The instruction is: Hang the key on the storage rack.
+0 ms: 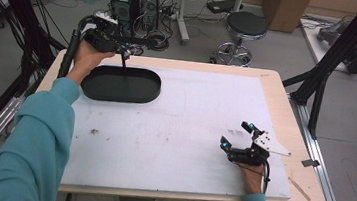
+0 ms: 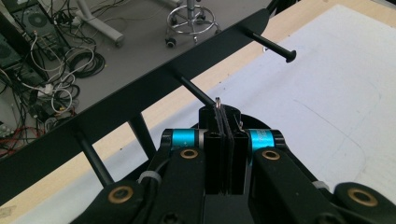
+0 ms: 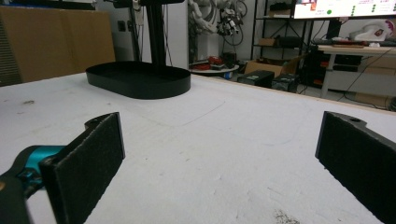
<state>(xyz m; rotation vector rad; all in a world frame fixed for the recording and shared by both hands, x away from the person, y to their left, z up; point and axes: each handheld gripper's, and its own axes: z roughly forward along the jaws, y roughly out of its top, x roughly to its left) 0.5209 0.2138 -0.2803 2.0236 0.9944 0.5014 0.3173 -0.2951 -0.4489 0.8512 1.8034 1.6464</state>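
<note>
A black stand rises at the table's far left: an oval base point(image 1: 137, 92) point(image 3: 140, 79), an upright post point(image 1: 124, 64) point(image 3: 156, 32) and a crossbar point(image 2: 140, 93) with several pegs point(image 2: 196, 91). My left gripper point(image 1: 123, 49) point(image 2: 223, 112) hovers at the crossbar above the base, shut on a small metal ring point(image 2: 218, 101) whose tip pokes out just below the middle peg. What hangs from the ring is hidden by the jaws. My right gripper point(image 1: 235, 135) point(image 3: 219, 154) rests on the white board point(image 1: 184, 126) near the front right, open, with nothing between its pads point(image 3: 88, 163).
The white board covers a wooden table point(image 1: 293, 137). A stool point(image 1: 244, 29) and computer towers point(image 1: 136, 3) stand on the floor beyond the far edge, with cables point(image 2: 56, 60) on the floor. Black frame struts point(image 1: 331, 61) rise at both sides.
</note>
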